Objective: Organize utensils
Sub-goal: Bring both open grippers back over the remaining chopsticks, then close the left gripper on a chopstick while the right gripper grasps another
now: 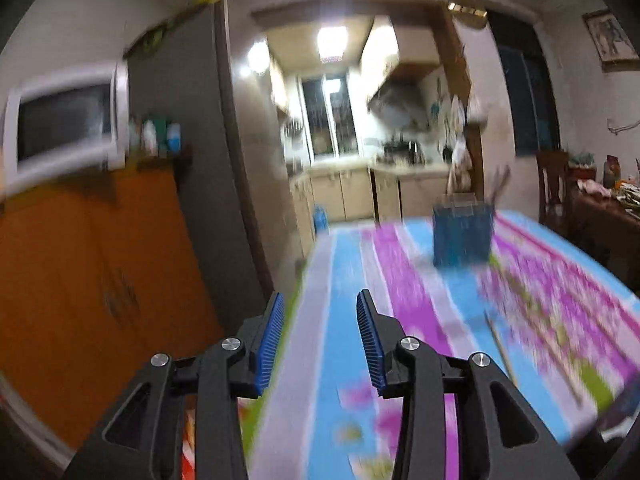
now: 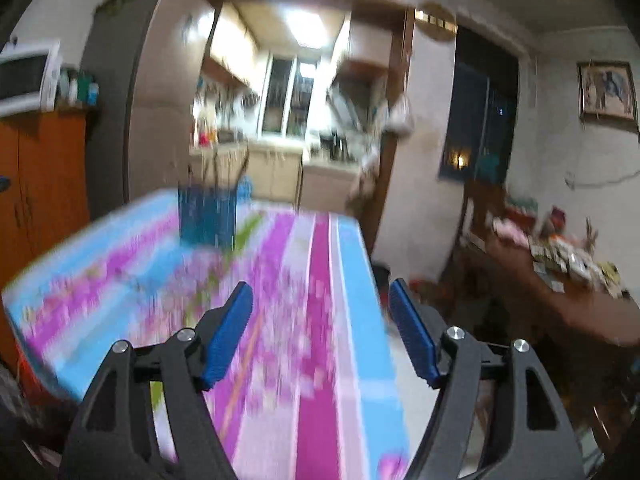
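Striped in pink, purple and sky blue, a cloth covers the desk (image 1: pixel 352 264) that fills the lower part of both views, with a lit kitchen showing through a doorway behind it. On the far part of that desk stands a blue utensil holder (image 1: pixel 462 236), boxy and upright, with a few thin handles rising from its top; motion blur keeps them from being told apart. A long pale chopstick (image 1: pixel 500 350) lies flat on the cloth nearer the cameras, well apart from the holder, and in the right wrist view it reads only as a faint orange streak (image 2: pixel 244 364) between the fingers. The left hand-held gripper (image 1: pixel 320 340) hovers over the near left edge of the desk, its blue pads apart and nothing between them. The right hand-held gripper (image 2: pixel 320 332) is spread wider, also gripping nothing, above the desk's right side. Only the left view shows the white microwave (image 1: pixel 64 124) large on an orange cabinet (image 1: pixel 92 288); only the right view shows a cluttered brown side table (image 2: pixel 560 280) fully. Both views are smeared, so the cloth's pattern and small items are unreadable.
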The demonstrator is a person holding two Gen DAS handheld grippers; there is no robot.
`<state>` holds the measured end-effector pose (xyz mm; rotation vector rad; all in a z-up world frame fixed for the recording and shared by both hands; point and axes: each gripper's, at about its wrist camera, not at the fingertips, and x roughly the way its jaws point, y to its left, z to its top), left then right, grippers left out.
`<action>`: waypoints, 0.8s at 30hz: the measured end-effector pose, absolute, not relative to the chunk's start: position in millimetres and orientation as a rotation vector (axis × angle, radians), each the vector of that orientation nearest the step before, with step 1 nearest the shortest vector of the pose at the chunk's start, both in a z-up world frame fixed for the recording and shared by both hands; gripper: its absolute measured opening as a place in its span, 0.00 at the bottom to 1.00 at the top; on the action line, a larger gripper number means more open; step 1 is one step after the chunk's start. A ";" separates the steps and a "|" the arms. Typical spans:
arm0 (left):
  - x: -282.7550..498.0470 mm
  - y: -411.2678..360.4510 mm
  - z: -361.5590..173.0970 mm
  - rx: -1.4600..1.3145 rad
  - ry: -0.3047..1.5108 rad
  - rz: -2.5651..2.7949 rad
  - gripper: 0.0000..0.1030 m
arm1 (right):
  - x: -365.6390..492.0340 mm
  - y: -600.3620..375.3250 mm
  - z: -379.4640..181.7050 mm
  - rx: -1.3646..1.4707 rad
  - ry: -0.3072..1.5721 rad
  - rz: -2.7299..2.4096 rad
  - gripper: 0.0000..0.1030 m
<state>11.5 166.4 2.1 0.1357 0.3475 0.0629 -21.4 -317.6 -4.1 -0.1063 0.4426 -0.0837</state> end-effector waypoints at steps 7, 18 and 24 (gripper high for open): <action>-35.1 116.2 -126.5 0.239 0.536 -0.007 0.38 | -35.2 -264.2 -91.0 -0.099 0.505 -0.069 0.64; -13.1 98.0 -141.4 0.245 0.491 0.031 0.38 | -33.0 -257.2 -123.3 -0.017 0.528 -0.077 0.23; -2.9 107.9 -145.9 0.200 0.496 -0.023 0.20 | -33.8 -254.7 -125.4 -0.025 0.518 -0.091 0.23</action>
